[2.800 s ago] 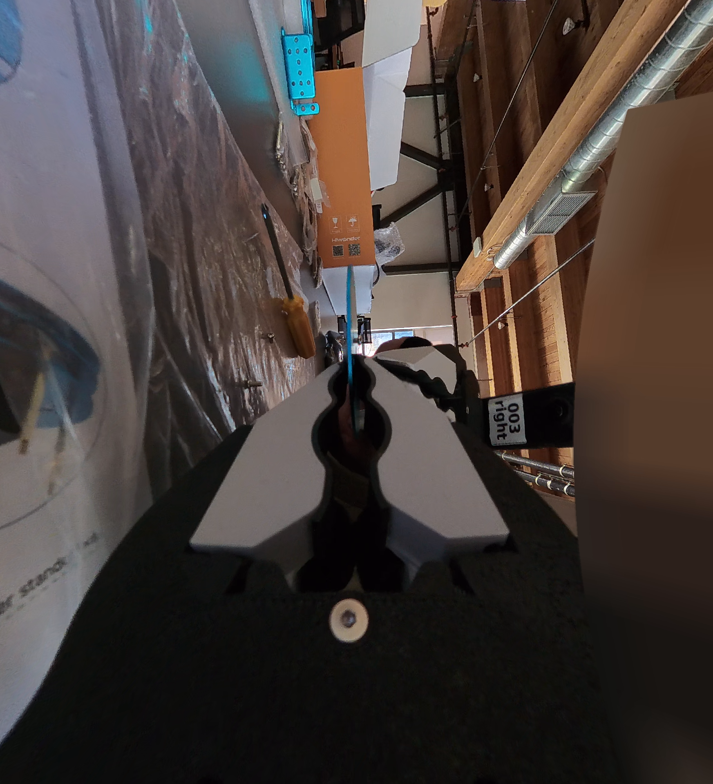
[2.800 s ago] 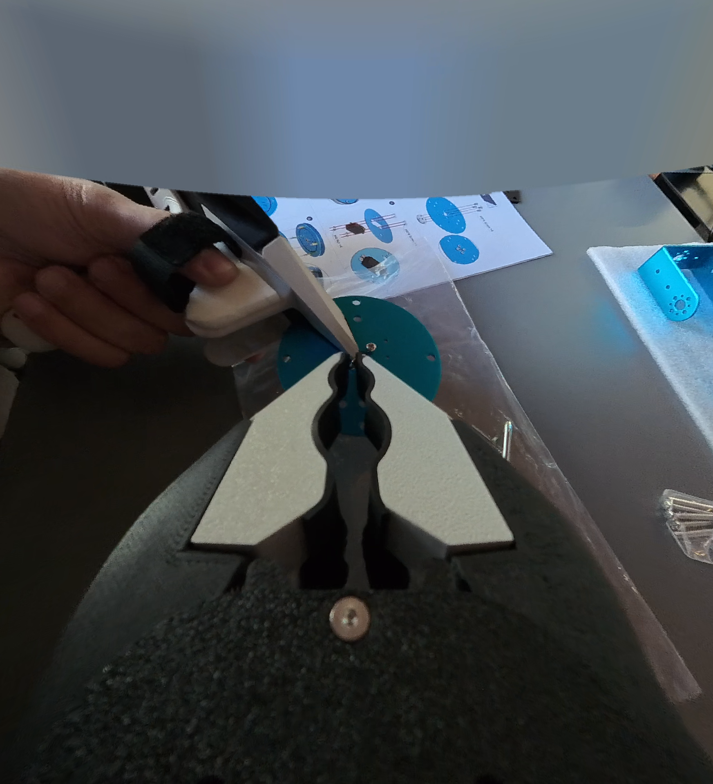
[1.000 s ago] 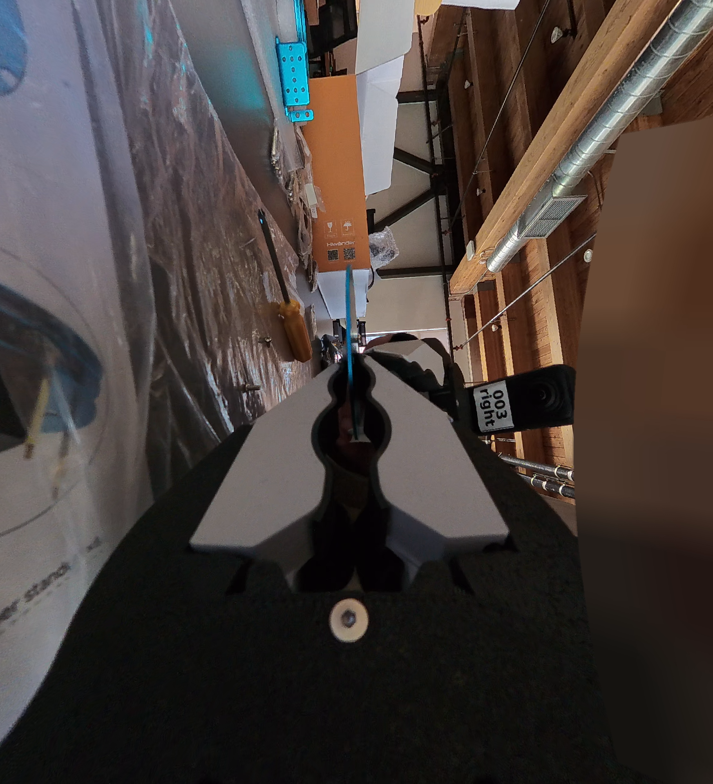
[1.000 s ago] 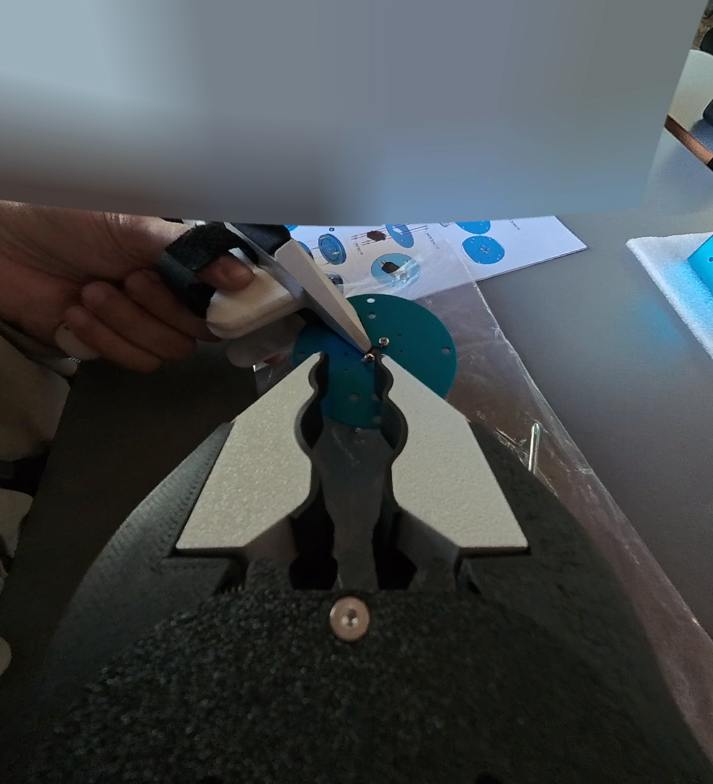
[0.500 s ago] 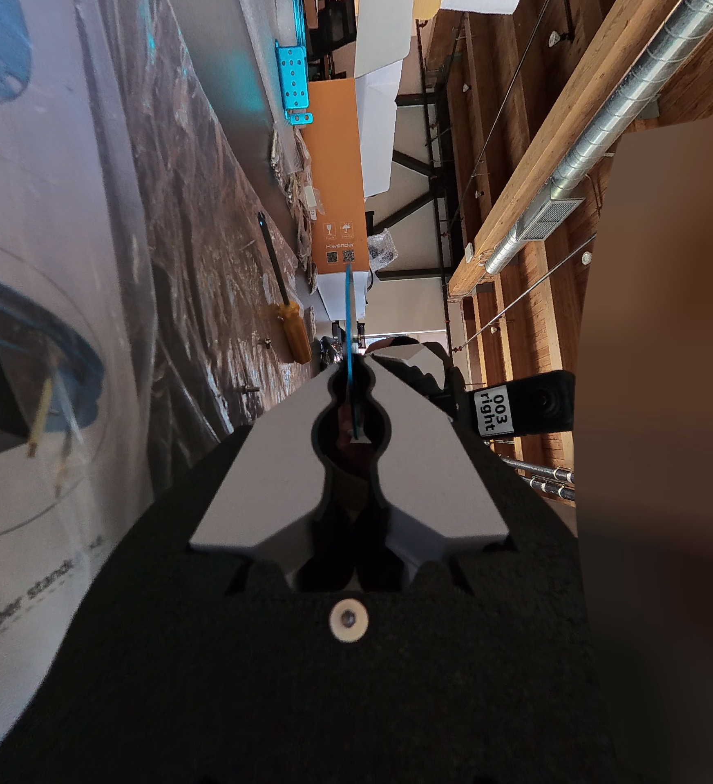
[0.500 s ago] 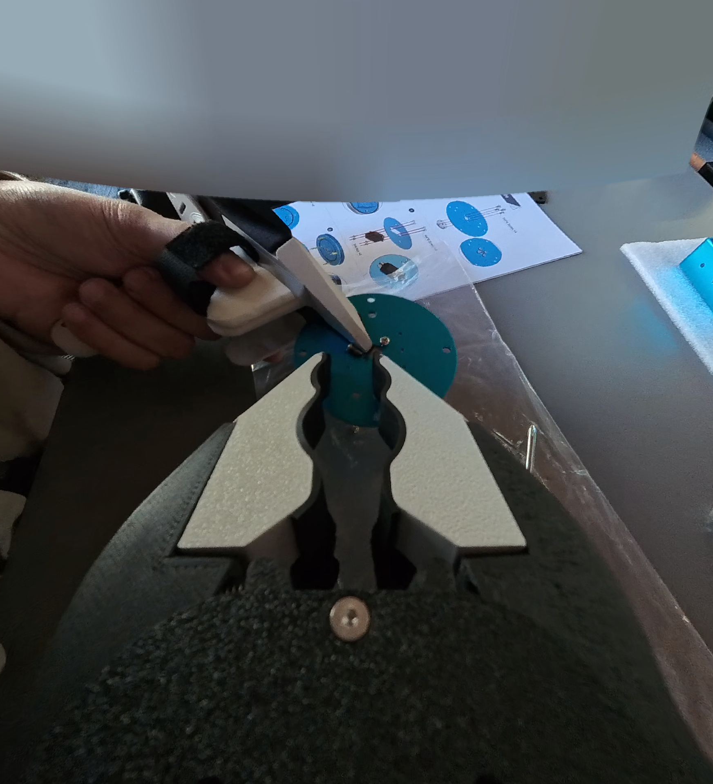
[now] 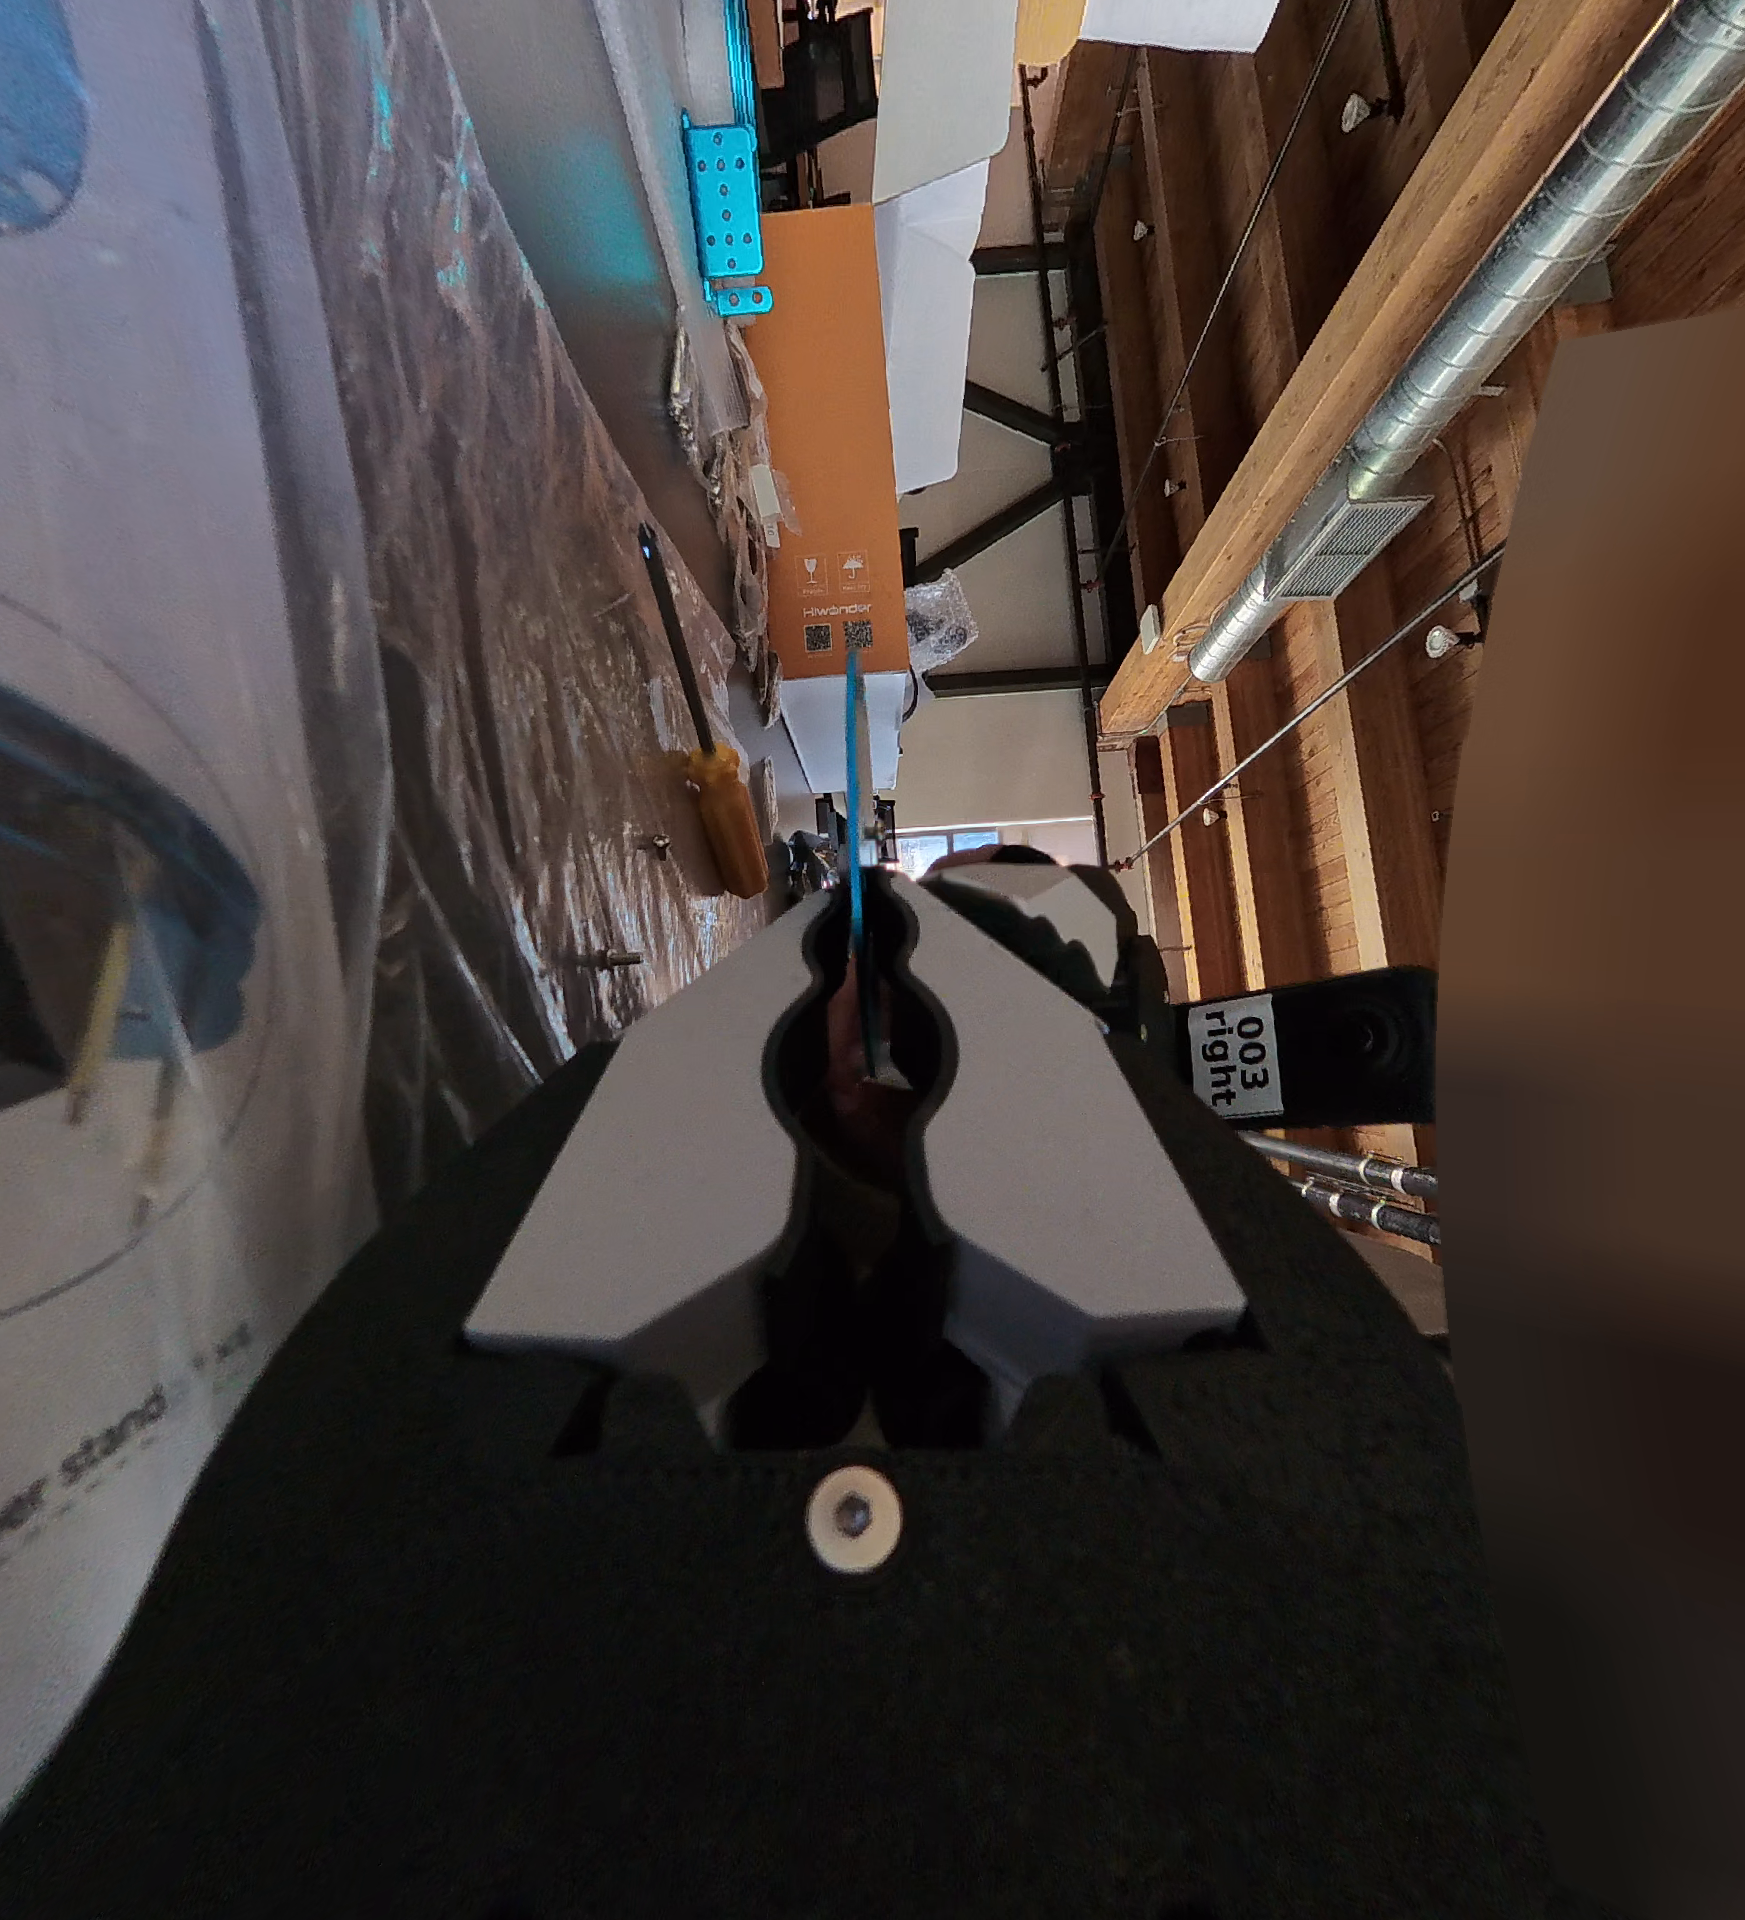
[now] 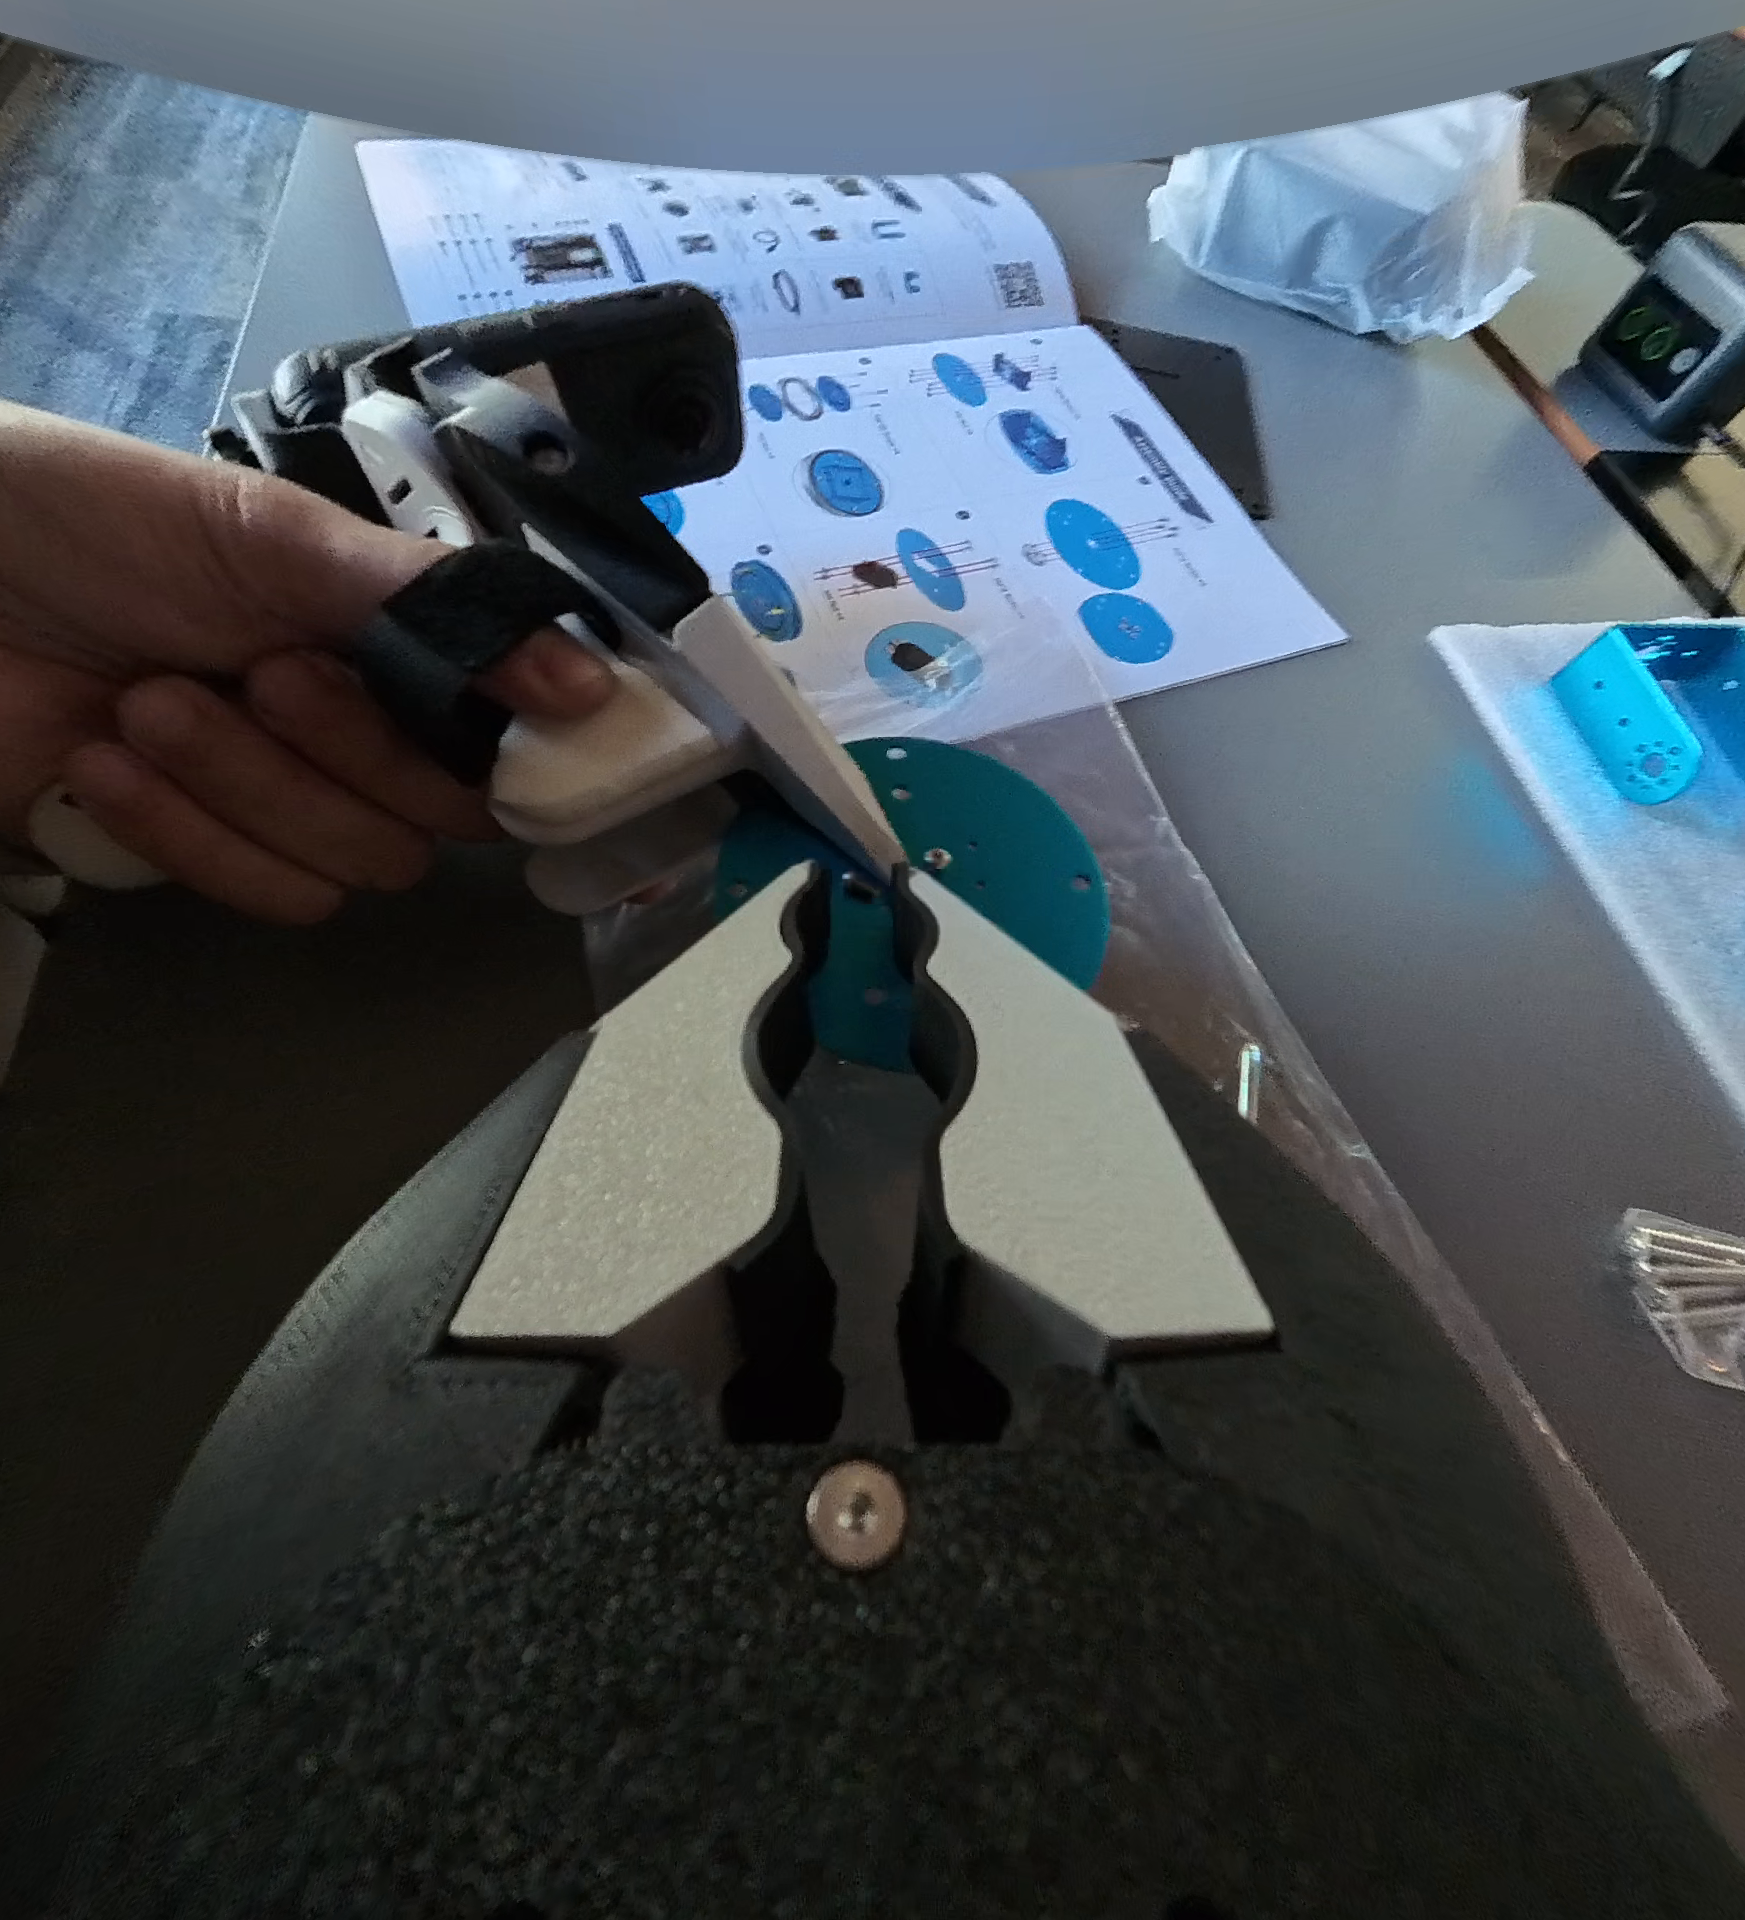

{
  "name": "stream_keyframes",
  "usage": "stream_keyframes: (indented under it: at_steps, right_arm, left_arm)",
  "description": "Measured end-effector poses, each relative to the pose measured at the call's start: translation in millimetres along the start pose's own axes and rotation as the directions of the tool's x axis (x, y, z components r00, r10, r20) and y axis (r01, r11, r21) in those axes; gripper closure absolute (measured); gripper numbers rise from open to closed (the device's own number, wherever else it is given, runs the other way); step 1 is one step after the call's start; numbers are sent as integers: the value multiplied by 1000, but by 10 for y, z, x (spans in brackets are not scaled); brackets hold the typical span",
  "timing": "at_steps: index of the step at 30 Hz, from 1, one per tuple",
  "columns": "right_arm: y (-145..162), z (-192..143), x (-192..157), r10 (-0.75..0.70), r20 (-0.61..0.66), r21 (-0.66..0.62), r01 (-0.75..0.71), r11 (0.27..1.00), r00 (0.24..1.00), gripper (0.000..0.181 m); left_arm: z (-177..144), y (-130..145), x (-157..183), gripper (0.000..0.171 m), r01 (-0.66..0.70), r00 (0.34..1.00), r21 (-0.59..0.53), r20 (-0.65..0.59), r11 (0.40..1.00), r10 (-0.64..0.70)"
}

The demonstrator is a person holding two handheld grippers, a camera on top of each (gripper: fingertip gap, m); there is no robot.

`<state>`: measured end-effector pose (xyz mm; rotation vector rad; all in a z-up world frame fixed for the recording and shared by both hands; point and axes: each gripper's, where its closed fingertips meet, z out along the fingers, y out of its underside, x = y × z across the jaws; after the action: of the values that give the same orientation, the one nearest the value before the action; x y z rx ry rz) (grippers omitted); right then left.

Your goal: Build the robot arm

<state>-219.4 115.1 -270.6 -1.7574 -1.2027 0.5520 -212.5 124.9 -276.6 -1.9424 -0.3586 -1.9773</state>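
Gripping a white handle, the person's hand [image 8: 151, 665] at the far left of the right wrist view carries the left gripper [image 8: 894, 868], whose jaws are pinched on the edge of a round teal disc [image 8: 993, 831] dotted with small holes. That disc is held just above a clear plastic sheet [image 8: 1180, 914] on the grey tabletop [image 8: 1367, 499], and a small screw [image 8: 939, 857] sits in it beside the left gripper's tip. In front of it, the right gripper [image 8: 857, 883] has its jaws narrowly parted, holding nothing, with the disc's near edge showing through the gap. Behind the disc lies an open instruction booklet [image 8: 951, 436]. Farther right, a loose metal pin [image 8: 1250, 1081] rests on the plastic, blue metal brackets [image 8: 1626, 717] sit on a white foam pad [image 8: 1616, 873], and a small bag of screws [image 8: 1709, 1299] lies near the right edge. From the left wrist view the disc [image 7: 857, 769] appears edge-on between the closed jaws of the left gripper [image 7: 863, 894], with a yellow-handled screwdriver [image 7: 712, 769] on the tabletop beyond.
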Motion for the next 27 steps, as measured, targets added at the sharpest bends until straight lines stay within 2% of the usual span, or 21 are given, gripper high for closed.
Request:
stream_keyframes:
  at_steps: [2,4,6,7,9,11,12,13,16,18,24,27]
  right_arm:
    - [-33,-80,168,30,-67,28,-28,999,997,170]
    - [-48,-183,385,138,-108,81,-130,988,984,168]
    - [12,-194,443,359,9,91,-358,929,933,165]
    - [34,-173,401,483,121,70,-493,867,867,161]
    - [34,-130,262,664,345,-29,-699,715,664,150]
    - [-12,-128,161,738,483,-110,-804,584,471,150]
    - [-28,-128,145,756,513,-132,-834,536,405,154]
    - [-22,-119,141,766,522,-144,-847,511,374,161]
    - [10,-101,88,780,531,-187,-851,490,332,174]
    - [-7,-98,32,780,548,-209,-854,476,301,176]
    - [-8,-118,21,803,576,-268,-892,364,155,181]
    - [-11,-115,-42,805,586,-315,-890,331,92,181]
  left_arm:
    - [-15,-14,9,168,1,1000,5,-5,1000,-1]
    - [-32,-17,35,167,-3,1000,5,-15,1000,3]
    - [-49,-23,54,168,-11,1000,12,-17,1000,12]
    - [-54,-21,68,168,-13,1000,10,-22,1000,14]
    - [-65,-19,83,168,-16,1000,13,-23,1000,17]
    - [-68,-7,107,168,-17,999,8,-33,1000,17]
    - [-69,-4,118,168,-16,999,9,-36,1000,16]
    - [-72,-4,125,168,-18,999,10,-38,1000,18]
    - [-70,4,143,168,-24,999,3,-39,1000,24]
    - [-60,7,146,168,-22,999,4,-37,1000,22]
    - [-35,12,143,168,-51,999,-2,-14,999,51]
    - [-28,14,150,168,-56,998,-3,-10,998,56]
